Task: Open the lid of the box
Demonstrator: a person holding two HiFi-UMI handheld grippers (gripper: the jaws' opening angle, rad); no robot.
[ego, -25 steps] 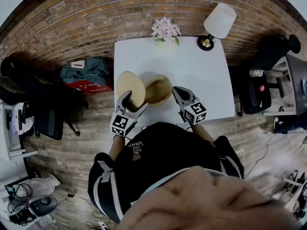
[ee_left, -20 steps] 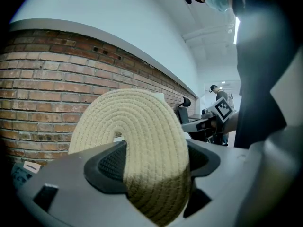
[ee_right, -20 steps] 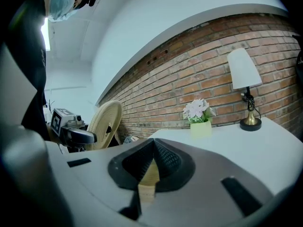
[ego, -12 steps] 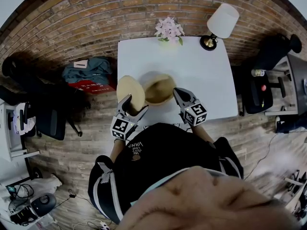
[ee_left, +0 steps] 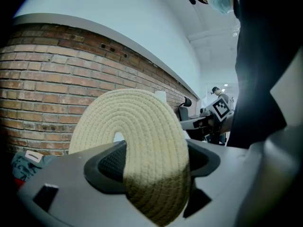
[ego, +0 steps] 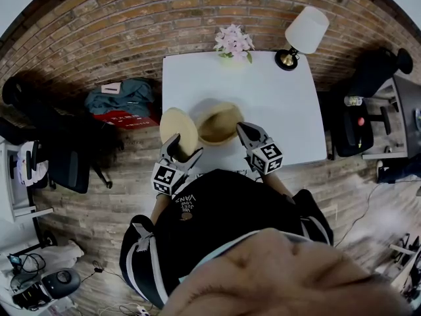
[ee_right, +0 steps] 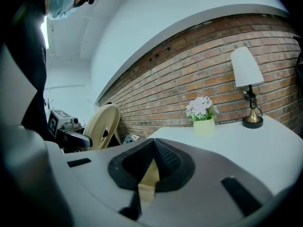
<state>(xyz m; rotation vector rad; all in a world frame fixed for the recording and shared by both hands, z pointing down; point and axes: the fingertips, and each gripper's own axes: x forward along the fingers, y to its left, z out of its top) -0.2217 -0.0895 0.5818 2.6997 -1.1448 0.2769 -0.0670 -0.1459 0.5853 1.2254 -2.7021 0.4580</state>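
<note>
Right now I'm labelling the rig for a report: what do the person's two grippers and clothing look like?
Both the left claw and right claw are grey bodies with black textured pads, each carrying a white cube with black square markers. The person wears a black top.

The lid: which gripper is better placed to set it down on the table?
Left. The left gripper grips the lid, held on edge beside the box; the right gripper is shut on the box rim.

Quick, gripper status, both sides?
Left gripper: closed, holding the woven lid upright.
Right gripper: closed on the rim of the box.
</note>
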